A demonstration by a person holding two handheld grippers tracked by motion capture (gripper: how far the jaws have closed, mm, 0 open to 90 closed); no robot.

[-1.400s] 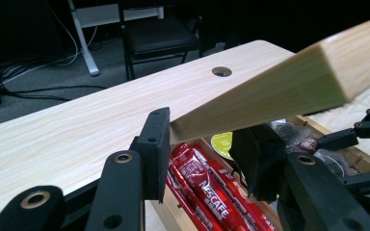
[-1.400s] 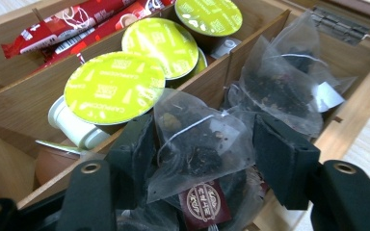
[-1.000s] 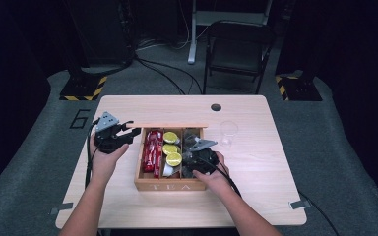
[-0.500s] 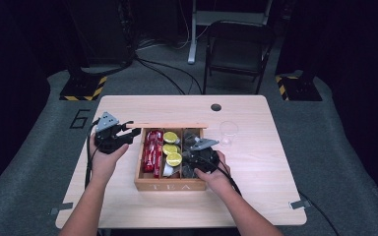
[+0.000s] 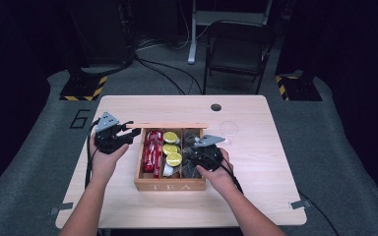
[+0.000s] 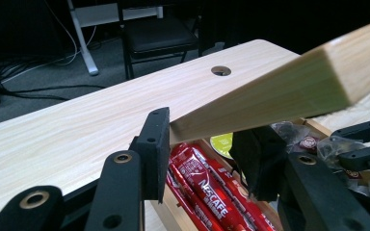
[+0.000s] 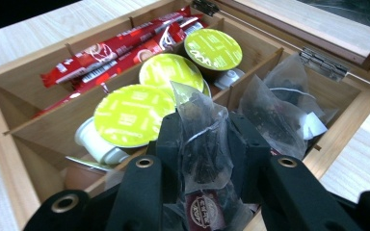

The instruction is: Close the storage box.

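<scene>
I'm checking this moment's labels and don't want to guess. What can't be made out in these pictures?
- Tea bag label: right gripper view; the right gripper jaws pinching it and the bottom edge cut the print.
- Lower tea bags in the right compartment of the tea box: high view; dark and too small to count.
- Lid: left gripper view; the left gripper clamps one edge, the far end leaves the frame.
- Red Nescafe sticks: the jaws cover part.

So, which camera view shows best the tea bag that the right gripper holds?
The right gripper view: the tea bag stands close up between the jaws of the right gripper, which have just been closing on it. In the high view the right gripper covers it over the box. The left gripper view shows other bags far off.
</scene>
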